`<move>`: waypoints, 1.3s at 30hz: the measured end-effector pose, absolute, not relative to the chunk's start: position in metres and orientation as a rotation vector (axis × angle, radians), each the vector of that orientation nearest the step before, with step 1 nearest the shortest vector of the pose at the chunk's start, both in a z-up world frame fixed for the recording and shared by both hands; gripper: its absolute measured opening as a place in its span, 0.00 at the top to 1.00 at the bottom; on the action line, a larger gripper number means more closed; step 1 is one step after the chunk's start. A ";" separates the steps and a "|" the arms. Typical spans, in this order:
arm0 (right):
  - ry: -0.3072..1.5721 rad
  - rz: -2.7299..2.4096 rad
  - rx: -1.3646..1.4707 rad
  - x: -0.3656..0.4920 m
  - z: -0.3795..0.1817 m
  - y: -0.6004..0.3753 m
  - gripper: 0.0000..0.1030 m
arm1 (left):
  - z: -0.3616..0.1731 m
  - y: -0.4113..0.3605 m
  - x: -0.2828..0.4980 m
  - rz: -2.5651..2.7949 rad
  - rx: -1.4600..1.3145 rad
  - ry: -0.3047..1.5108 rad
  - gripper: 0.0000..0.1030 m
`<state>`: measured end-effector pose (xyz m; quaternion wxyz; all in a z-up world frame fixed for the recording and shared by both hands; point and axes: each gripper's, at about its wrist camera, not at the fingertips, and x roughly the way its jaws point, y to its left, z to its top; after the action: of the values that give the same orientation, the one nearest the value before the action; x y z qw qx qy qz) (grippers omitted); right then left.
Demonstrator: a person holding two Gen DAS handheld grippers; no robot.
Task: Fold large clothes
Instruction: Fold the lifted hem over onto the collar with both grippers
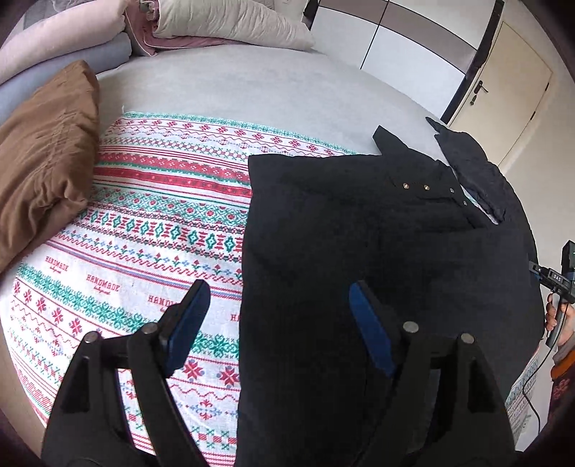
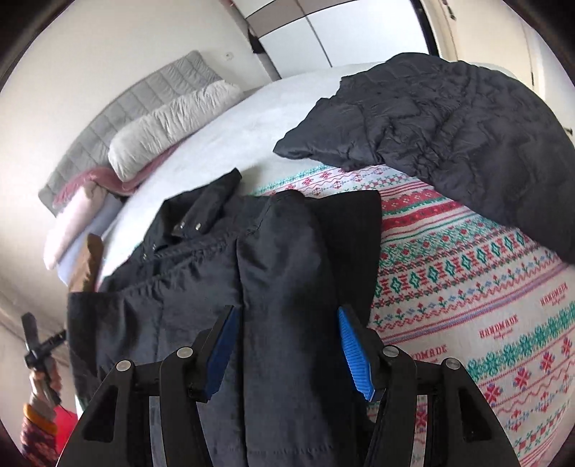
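A black jacket with snap buttons lies flat and partly folded on a patterned blanket on the bed. My left gripper hovers open over the jacket's left edge, one finger above the blanket and the other above the black cloth. In the right wrist view the same jacket has a panel folded lengthwise. My right gripper stands open over that panel, and its blue pads do not press the cloth. Each wrist view catches the other hand-held gripper at its edge.
A second dark quilted jacket lies bunched on the far side of the blanket. A brown cushion sits at the blanket's left. Pillows and folded bedding are stacked by the grey headboard. A door is beyond the bed.
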<state>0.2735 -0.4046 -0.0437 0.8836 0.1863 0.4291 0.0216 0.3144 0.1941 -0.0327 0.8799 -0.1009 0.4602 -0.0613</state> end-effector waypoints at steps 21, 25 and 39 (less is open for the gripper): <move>0.431 -0.481 0.112 0.329 0.084 -0.368 0.95 | 0.126 0.113 0.373 0.308 0.040 0.380 0.94; 0.415 -0.554 0.067 0.379 0.077 -0.375 0.95 | 0.111 0.102 0.424 0.366 0.099 0.321 0.93; 0.801 -0.582 0.028 0.504 -0.080 -0.394 0.90 | -0.076 0.133 0.572 0.468 0.099 0.880 0.83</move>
<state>0.5044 -0.3938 -0.0801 0.8799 0.0133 0.3842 -0.2793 0.5716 0.1326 -0.0761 0.8772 0.0474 0.4218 0.2244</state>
